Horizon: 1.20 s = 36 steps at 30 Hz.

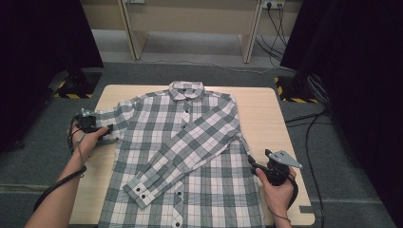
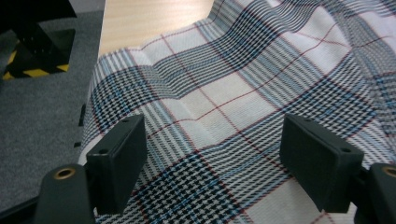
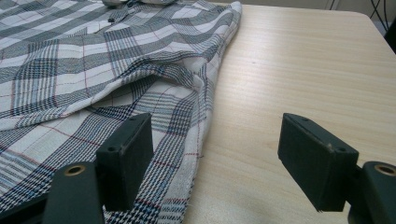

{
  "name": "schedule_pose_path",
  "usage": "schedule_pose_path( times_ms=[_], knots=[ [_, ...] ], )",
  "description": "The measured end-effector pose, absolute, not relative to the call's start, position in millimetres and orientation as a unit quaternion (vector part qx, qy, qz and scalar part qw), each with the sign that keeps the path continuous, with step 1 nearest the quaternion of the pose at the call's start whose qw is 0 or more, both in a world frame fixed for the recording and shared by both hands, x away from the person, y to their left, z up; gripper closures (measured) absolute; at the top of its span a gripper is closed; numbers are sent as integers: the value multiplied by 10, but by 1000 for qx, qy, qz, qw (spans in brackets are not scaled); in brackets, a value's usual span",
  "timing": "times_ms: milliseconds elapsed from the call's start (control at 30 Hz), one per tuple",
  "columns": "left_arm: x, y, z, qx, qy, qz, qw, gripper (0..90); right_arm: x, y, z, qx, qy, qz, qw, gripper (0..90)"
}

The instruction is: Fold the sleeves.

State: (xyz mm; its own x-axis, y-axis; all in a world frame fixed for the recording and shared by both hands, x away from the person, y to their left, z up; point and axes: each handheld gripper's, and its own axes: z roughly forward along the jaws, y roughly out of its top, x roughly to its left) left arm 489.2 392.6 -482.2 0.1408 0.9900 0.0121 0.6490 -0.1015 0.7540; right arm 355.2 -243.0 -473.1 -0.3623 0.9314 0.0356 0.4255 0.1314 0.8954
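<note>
Plaid shirt (image 1: 190,156) lies flat, front up, on the wooden table (image 1: 266,118), collar (image 1: 186,89) at the far edge, hem toward the person; check is white, grey and black with thin red and blue lines, seen close in the left gripper view (image 2: 243,93); a row of dark buttons (image 1: 186,112) runs down the placket; one sleeve (image 1: 190,147) is folded diagonally across the chest, its cuff (image 1: 139,190) with two buttons resting low on the front; the other sleeve (image 1: 111,118) lies out toward the table's left edge. Left gripper (image 1: 105,129) sits at that sleeve end, held by the left hand (image 1: 88,137); in its own view (image 2: 212,158) the jaws stand wide apart above the cloth, nothing between the pads; fabric there lies in soft ripples. Right gripper (image 1: 252,164) is just beside the shirt's side seam, held by the right hand (image 1: 278,187); in its own view (image 3: 215,154) the jaws are wide, one over the shirt's edge (image 3: 187,140), the other over bare wood; whether the pads touch the cloth I cannot tell. Grey carpet (image 1: 332,156) surrounds the table; cables (image 1: 311,128) trail on it at the right.
</note>
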Motion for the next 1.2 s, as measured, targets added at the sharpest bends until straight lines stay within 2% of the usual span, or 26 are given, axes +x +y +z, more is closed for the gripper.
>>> schedule_pose_path(
  times_ms=[167, 267, 300, 400, 500, 567, 833, 1200],
  knots=[
    [4924, 3964, -4860, 678, 609, 267, 314, 229, 3549, -2426, -4731, 487, 697, 442, 286, 273],
    [4926, 3961, -4861, 678, 605, 268, 318, 262, 3549, -2426, -4731, 487, 698, 441, 286, 273],
    [4923, 3957, -4859, 682, 599, 268, 323, 307, 3549, -2425, -4731, 487, 698, 442, 285, 273],
    [4911, 3951, -4853, 680, 596, 269, 332, 516, 3550, -2425, -4732, 487, 697, 442, 284, 273],
    [4900, 3945, -4854, 666, 609, 265, 339, 786, 3549, -2423, -4731, 485, 699, 441, 285, 273],
    [4900, 3928, -4852, 651, 627, 255, 345, 855, 3548, -2419, -4731, 484, 700, 440, 287, 274],
    [4852, 3911, -4850, 621, 645, 253, 367, 882, 3550, -2417, -4731, 483, 702, 440, 285, 274],
    [4721, 3795, -4543, 597, 612, 288, 431, 884, 3544, -2410, -4731, 482, 702, 438, 288, 279]
  ],
)
